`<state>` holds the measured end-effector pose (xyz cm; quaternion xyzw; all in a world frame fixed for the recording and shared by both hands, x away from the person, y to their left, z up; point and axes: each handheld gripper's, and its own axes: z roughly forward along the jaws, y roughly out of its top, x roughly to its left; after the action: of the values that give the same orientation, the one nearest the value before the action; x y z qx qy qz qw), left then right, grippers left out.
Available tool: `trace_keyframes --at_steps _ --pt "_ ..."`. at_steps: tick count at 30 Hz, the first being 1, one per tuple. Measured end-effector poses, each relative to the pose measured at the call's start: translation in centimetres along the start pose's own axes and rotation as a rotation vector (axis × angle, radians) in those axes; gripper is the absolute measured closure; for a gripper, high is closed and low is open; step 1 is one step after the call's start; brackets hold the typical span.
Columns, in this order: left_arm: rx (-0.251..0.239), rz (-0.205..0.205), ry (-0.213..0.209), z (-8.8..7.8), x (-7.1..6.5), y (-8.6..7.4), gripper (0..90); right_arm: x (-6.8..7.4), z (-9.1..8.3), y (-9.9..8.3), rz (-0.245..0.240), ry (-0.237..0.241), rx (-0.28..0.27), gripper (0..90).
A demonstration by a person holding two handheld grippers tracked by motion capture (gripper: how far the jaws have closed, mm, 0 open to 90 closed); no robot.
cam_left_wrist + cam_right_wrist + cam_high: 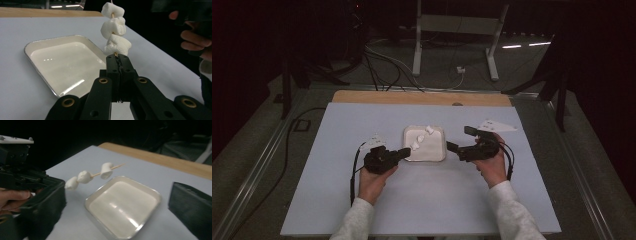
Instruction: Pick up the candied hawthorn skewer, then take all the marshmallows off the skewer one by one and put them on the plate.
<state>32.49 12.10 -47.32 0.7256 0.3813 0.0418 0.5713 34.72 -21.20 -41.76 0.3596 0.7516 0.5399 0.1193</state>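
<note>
A thin wooden skewer with three white marshmallows (421, 138) juts up and over a shallow white tray (434, 152). My left gripper (404, 151) is shut on the skewer's lower end, just left of the tray. In the left gripper view the jaws (117, 58) pinch the stick right below the lowest marshmallow (117, 46), with the tray (62, 62) behind. My right gripper (461, 139) hovers at the tray's right side, open, with nothing between its fingers. Its own view looks past wide-apart jaws (117, 191) at the skewer (85, 177), the tray (125, 207) and the left gripper (20, 175).
The tray lies in the middle of a pale blue-grey board (422, 200) with a wooden strip (422, 97) along its far edge. Beyond the table stand a white frame (457, 45) and floor cables (387, 65). Dark floor flanks both sides.
</note>
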Motion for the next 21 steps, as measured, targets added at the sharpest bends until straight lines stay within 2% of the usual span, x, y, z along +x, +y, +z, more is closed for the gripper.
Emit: trace_keyframes --at_steps 4,10,16,21 --pt "-0.015 0.006 -0.013 -0.3 0.0 0.1 90.0 0.5 1.9 0.7 0.010 0.031 0.049 3.5" --pt "-0.032 0.001 -0.023 -0.5 0.1 0.1 90.0 0.4 3.7 1.0 0.068 0.070 0.067 6.0" --pt "-0.042 0.007 -0.040 -0.3 -0.2 0.1 90.0 -0.3 4.3 0.8 0.129 0.094 0.072 8.0" --pt "-0.047 0.012 -0.046 -0.2 -0.4 0.1 90.0 -0.8 4.4 0.7 0.164 0.115 0.070 14.7"
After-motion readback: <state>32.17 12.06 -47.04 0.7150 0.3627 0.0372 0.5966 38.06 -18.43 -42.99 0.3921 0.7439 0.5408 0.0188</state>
